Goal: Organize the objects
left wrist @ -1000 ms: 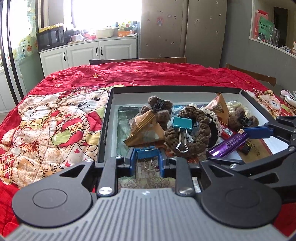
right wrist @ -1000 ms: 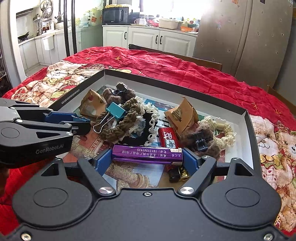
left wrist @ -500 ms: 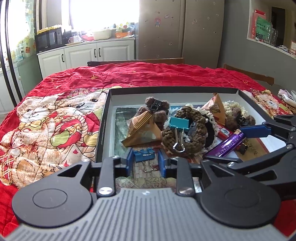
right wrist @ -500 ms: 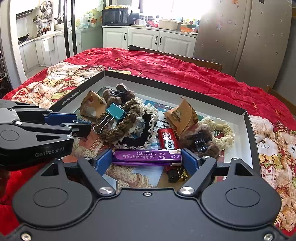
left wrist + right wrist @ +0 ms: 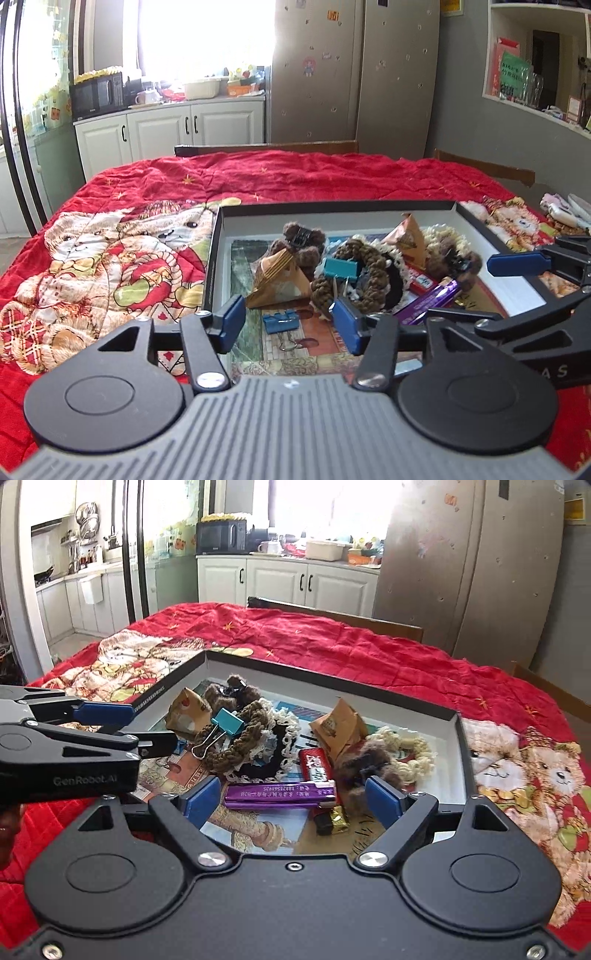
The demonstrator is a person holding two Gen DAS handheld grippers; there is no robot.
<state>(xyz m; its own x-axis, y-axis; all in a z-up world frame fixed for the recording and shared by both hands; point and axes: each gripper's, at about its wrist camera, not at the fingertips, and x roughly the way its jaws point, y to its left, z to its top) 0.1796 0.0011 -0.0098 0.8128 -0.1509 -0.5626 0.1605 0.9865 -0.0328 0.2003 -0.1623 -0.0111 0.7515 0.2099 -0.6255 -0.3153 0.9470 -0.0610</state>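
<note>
Both grippers hang over the near edge of the box, everything gathered inside. The left gripper is opening, fingers clear of the blue clip lying between them; the right gripper is opening around the purple stick, untouched.

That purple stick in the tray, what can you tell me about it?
The purple lighter is a slim, glossy, plastic-looking bar with a line of pale print along its side. It lies flat across the near part of the black-rimmed tray, one end against a red lighter. The right gripper is opening, its blue pads clear of both ends.
</note>
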